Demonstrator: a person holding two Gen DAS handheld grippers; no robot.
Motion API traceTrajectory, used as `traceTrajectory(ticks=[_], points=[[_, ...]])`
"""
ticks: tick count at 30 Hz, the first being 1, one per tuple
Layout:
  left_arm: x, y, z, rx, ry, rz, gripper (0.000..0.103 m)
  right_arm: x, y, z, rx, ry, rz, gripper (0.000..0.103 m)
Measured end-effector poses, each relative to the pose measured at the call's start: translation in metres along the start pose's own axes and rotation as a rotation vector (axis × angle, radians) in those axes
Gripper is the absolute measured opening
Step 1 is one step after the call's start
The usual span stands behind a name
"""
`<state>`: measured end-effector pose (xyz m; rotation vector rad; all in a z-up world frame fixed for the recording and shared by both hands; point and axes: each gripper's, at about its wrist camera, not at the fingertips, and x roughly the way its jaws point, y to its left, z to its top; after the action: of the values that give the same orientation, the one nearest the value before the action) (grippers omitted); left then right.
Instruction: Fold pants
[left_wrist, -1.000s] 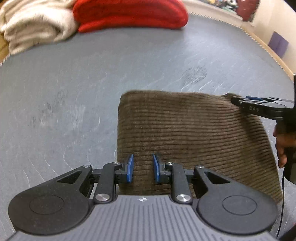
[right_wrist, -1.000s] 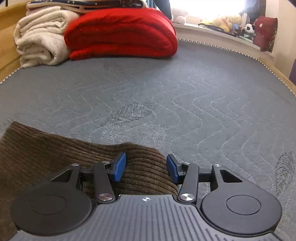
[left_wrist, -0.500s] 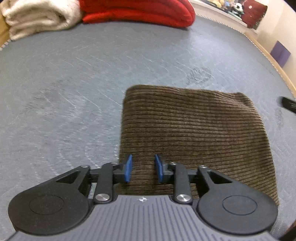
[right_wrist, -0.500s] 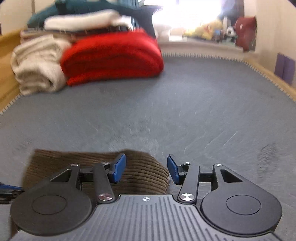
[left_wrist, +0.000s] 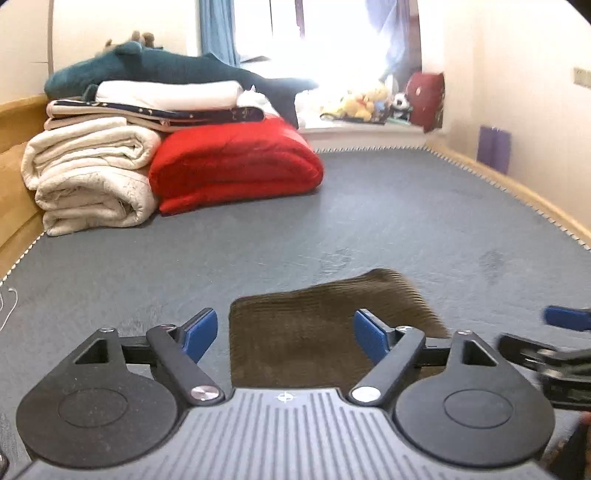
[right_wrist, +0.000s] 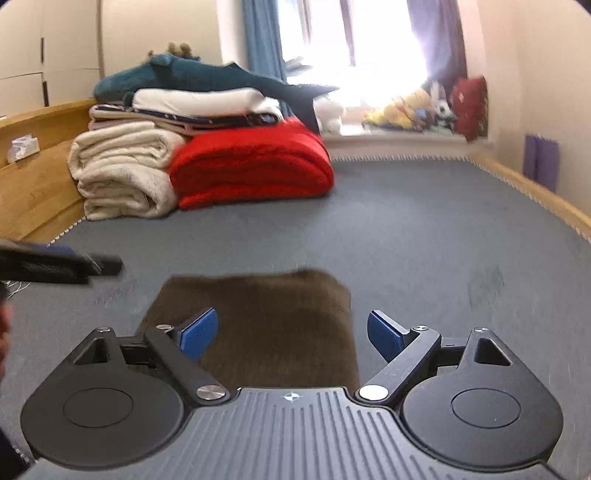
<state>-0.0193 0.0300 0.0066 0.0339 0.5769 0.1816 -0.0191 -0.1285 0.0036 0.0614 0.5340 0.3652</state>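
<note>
From my left claw's camera, my left gripper (left_wrist: 284, 334) has its blue pads spread wide and its jaws are opening, with nothing pinched between them. The brown corduroy pants (left_wrist: 325, 325) lie folded into a compact block on the grey mattress (left_wrist: 388, 221), below and beyond my fingers, not touching either pad. At the right edge I catch a blurred part of my right gripper (left_wrist: 554, 332), raised off the bed just beside the pants. Far across the mattress a folded red quilt (left_wrist: 232, 166) sits next to a rolled cream blanket (left_wrist: 88, 181), with more folded bedding and a teal plush shark (left_wrist: 166, 70) stacked on top. Plush toys (left_wrist: 365, 103) line the bright windowsill.

From my right claw's camera, my right gripper (right_wrist: 291, 336) is likewise wide, its jaws opening and holding nothing. The pants (right_wrist: 258, 314) lie flat under the gap between my pads, their folded edge facing away toward the quilt (right_wrist: 251, 162). My left gripper (right_wrist: 59, 264) shows as a dark blur at the left edge, above the mattress (right_wrist: 424, 229) and apart from the cloth. A wooden bed frame (right_wrist: 37, 177) runs along the left side.
</note>
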Motion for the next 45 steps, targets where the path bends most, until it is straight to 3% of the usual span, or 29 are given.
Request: traceTrajectory(ticks=[1,5,7,9,11,16,19,21,26,45], points=[[-0.011,-0.002,-0.007,-0.023,0.0,0.002,0.093,-0.006,0.002,-0.003,-0.001,-0.008,0.002,0.09],[-0.031,-0.011,-0.049,-0.087,0.046,0.031,0.094,-0.016,0.004,-0.02,-0.021,0.002,-0.047,0.095],[-0.029,-0.019,-0.075,-0.061,0.052,0.065,0.103,-0.012,0.007,-0.027,-0.015,0.044,-0.057,0.095],[-0.012,-0.03,-0.095,0.024,0.106,0.1,0.103,-0.005,0.01,-0.034,-0.025,0.082,-0.068,0.095],[-0.002,-0.03,-0.103,0.04,0.107,0.114,0.103,0.004,0.015,-0.041,-0.064,0.112,-0.075,0.095],[0.039,-0.013,-0.106,-0.12,0.191,0.105,0.103,0.019,0.021,-0.047,-0.075,0.158,-0.086,0.095],[0.049,-0.01,-0.106,-0.135,0.224,0.143,0.103,0.023,0.019,-0.048,-0.063,0.173,-0.1,0.095],[0.05,-0.011,-0.105,-0.153,0.233,0.118,0.103,0.024,0.017,-0.048,-0.051,0.186,-0.095,0.095],[0.056,-0.016,-0.103,-0.14,0.244,0.088,0.103,0.028,0.013,-0.052,-0.066,0.207,-0.093,0.095],[0.064,-0.013,-0.107,-0.157,0.267,0.094,0.103,0.035,0.01,-0.053,-0.078,0.23,-0.091,0.095]])
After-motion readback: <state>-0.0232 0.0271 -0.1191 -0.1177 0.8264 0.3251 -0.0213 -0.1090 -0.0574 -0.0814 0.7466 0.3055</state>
